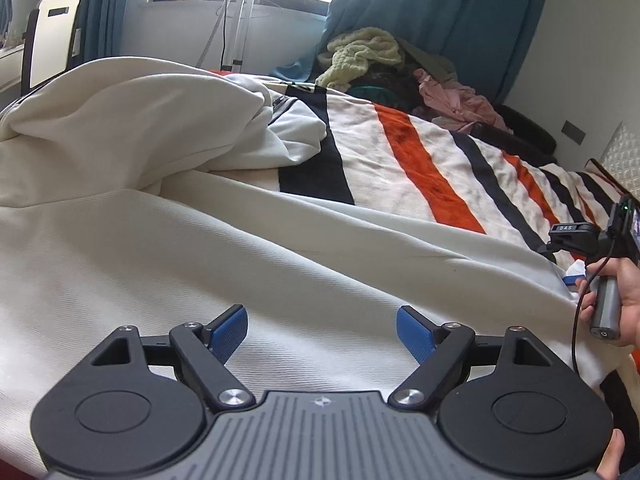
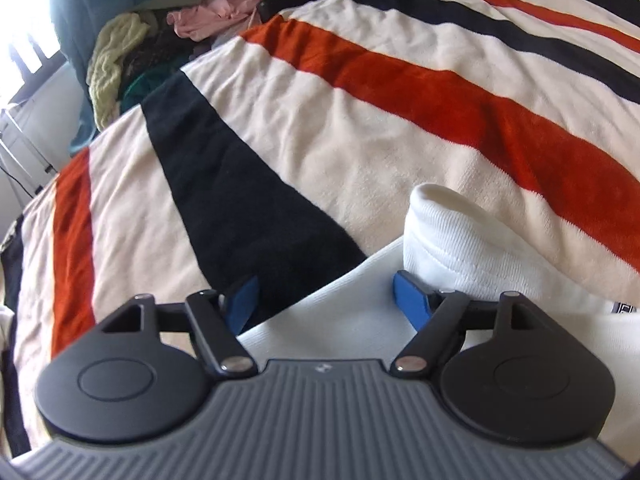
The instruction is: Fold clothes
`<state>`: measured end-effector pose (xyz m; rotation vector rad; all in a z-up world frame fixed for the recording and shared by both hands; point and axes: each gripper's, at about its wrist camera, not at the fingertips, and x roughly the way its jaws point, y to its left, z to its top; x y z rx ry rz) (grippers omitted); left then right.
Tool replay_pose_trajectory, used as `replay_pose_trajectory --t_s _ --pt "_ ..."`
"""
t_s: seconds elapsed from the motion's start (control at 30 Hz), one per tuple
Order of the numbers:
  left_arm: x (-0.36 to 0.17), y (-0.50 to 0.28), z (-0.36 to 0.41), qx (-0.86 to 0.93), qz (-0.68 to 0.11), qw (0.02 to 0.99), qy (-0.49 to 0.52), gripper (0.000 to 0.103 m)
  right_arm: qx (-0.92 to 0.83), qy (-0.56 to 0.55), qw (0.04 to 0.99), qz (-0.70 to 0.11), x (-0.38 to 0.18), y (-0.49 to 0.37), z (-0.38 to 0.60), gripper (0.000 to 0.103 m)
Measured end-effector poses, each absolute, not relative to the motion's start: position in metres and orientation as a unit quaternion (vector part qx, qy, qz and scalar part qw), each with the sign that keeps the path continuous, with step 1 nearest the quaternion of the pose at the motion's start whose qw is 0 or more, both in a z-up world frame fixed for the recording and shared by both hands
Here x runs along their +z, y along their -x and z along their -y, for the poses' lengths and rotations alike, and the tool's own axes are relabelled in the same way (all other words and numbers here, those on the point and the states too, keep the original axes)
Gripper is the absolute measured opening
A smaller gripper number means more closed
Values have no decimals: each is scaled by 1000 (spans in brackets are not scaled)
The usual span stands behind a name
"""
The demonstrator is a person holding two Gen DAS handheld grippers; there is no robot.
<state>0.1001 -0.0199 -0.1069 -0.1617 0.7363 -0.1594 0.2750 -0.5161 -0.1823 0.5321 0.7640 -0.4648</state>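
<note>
A large cream-white garment (image 1: 200, 240) lies spread and rumpled over a striped blanket on the bed. My left gripper (image 1: 320, 334) is open just above the garment's flat cloth, with nothing between its blue pads. My right gripper (image 2: 326, 300) is open at the garment's edge (image 2: 348, 312), with its right pad (image 2: 410, 300) against a ribbed white cuff (image 2: 452, 236) that stands up beside it. In the left wrist view the right gripper's handle (image 1: 608, 300) shows at the far right, held in a hand.
The blanket (image 1: 400, 160) has cream, orange and black stripes; it fills the right wrist view (image 2: 360, 120). A pile of other clothes (image 1: 392, 68) sits at the far end of the bed, also in the right wrist view (image 2: 160, 36). Teal curtains, a window and a stand are beyond.
</note>
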Motion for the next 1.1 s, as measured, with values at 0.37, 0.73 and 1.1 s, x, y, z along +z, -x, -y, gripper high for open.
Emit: replay_pose_trajectory --t_s 0.37,0.73,1.1 --pt "-110 -103 25 -82 -363 925 74 84 -224 -188 906 -307 -166 -270 501 6" --pt "-108 -103 29 -82 -358 928 61 84 -213 -208 911 -285 -155 -261 507 6" --pt "-96 -86 19 -64 -332 939 61 91 -46 -177 959 -218 -82 -182 408 84"
